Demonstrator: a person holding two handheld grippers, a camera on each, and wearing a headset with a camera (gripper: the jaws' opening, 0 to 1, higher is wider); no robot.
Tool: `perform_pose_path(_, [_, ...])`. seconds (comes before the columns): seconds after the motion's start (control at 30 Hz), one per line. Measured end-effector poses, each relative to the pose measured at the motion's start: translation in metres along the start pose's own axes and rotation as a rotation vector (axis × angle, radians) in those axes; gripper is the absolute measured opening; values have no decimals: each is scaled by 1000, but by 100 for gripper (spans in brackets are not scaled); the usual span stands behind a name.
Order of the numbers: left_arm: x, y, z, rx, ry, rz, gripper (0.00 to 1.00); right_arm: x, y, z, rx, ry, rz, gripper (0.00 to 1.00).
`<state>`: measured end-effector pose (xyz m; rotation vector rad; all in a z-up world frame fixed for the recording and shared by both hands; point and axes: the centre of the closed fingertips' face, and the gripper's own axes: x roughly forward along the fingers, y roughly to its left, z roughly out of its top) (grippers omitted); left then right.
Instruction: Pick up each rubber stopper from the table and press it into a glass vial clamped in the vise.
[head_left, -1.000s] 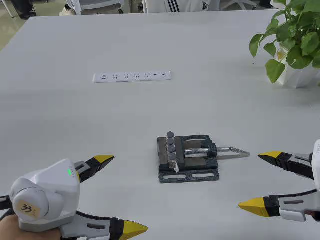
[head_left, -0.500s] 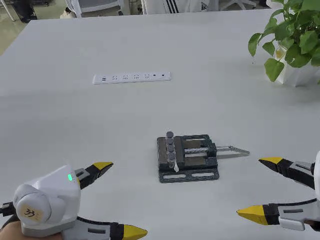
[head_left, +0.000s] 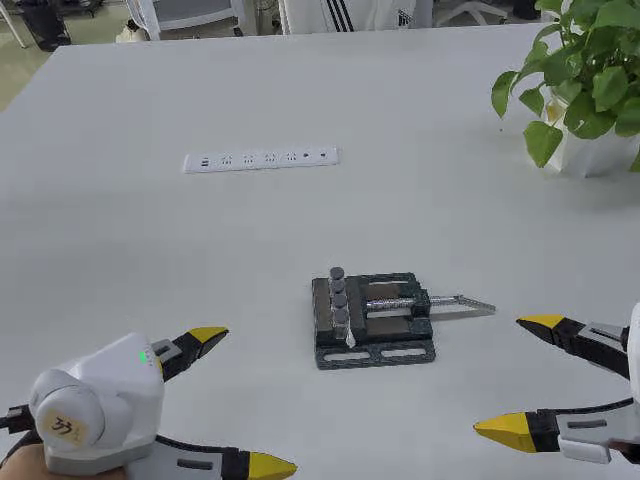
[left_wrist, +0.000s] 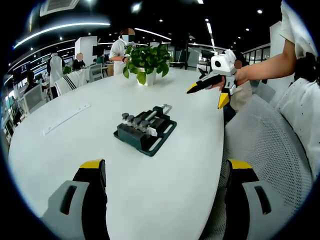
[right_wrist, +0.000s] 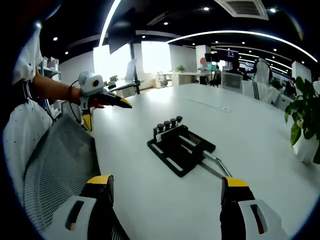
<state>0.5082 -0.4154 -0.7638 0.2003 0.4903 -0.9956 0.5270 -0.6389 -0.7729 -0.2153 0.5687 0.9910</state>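
A small dark vise (head_left: 373, 320) (left_wrist: 146, 130) (right_wrist: 181, 146) sits on the white table. It clamps a row of several glass vials (head_left: 340, 300) (left_wrist: 135, 120) (right_wrist: 167, 124), each with a dark rubber stopper in its mouth. My left gripper (head_left: 230, 400) (left_wrist: 165, 172) is open at the near left, well apart from the vise. My right gripper (head_left: 525, 378) (right_wrist: 167, 187) is open at the near right, also apart from it. Nothing sits between either pair of yellow-tipped fingers.
A white power strip (head_left: 261, 159) lies on the table beyond the vise. A potted green plant (head_left: 585, 85) stands at the far right. The vise's screw handle (head_left: 460, 303) points right. Chairs and people are past the table's far edge.
Both grippers have drawn slightly back toward me and lower in the head view. The vise and vials have not moved.
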Motion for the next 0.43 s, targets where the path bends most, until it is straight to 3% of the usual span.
perform_pose_path(0.43, [1,2,0,-5,-9,3,99,0,-2,0,-9,4,4,88])
